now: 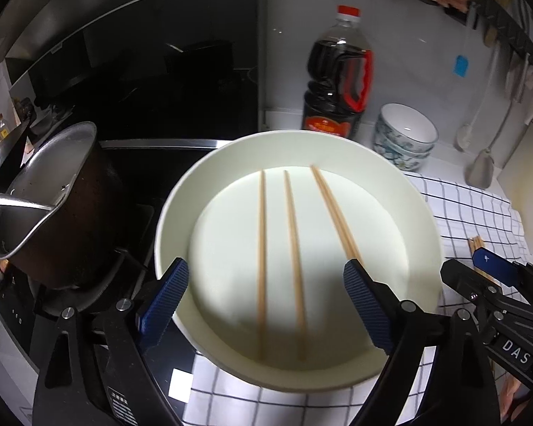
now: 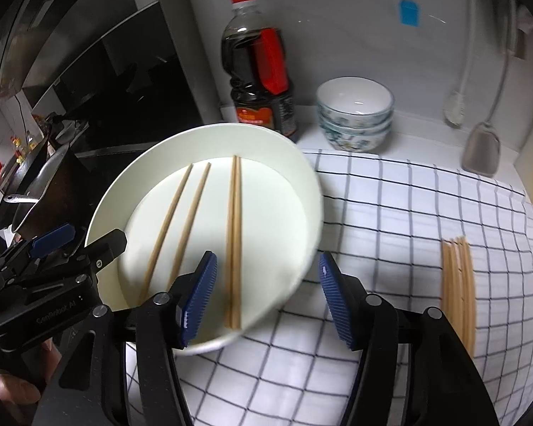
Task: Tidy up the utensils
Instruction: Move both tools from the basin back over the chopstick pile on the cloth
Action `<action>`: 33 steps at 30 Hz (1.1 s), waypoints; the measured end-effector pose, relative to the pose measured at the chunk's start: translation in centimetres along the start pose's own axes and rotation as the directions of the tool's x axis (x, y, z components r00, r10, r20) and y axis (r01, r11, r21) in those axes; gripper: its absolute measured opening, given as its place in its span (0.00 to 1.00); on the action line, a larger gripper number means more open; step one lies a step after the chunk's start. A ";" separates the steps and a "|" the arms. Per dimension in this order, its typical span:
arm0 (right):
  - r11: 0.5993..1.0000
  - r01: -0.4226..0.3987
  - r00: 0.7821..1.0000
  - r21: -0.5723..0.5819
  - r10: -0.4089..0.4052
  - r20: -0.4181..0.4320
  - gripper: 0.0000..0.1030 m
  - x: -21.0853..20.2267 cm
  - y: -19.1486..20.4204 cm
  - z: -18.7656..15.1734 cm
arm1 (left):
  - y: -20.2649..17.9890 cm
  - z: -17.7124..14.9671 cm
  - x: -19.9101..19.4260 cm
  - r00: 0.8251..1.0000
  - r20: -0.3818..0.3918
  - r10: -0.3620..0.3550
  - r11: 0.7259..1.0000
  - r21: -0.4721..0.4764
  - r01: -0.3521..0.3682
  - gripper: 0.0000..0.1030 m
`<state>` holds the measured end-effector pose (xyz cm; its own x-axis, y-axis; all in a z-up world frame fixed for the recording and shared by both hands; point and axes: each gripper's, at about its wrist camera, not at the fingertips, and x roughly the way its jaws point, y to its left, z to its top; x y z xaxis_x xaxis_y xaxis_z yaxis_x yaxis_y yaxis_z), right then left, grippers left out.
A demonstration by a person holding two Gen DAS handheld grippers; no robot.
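Observation:
A white round bowl sits on the checked cloth and holds several wooden chopsticks: two single ones and a touching pair. My left gripper is open, its blue pads spread either side of the bowl's near rim. My right gripper is open too, its left pad over the bowl's near edge and its right pad over the cloth. A bundle of several more chopsticks lies on the cloth at the right, also seen in the left wrist view.
A soy sauce bottle and stacked patterned bowls stand at the back by the wall. A dark metal pot sits on the stove at the left. Ladle and spatula hang on the right wall. Checked cloth covers the counter.

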<state>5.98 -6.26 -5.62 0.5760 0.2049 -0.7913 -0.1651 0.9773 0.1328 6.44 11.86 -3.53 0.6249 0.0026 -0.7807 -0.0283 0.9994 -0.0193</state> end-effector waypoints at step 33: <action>0.941 0.202 0.979 0.272 -0.205 -0.021 0.60 -8.3 -22.3 -11.8 | -21.4 -6.2 -1.0 0.986 -0.041 -0.161 0.968 0.189 0.166 0.87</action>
<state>-4.57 -30.35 -8.98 0.5808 -0.0006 -0.8141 0.1791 0.9756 0.1271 1.59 -9.77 -6.21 0.5887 -0.1598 -0.7924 0.2240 0.9741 -0.0301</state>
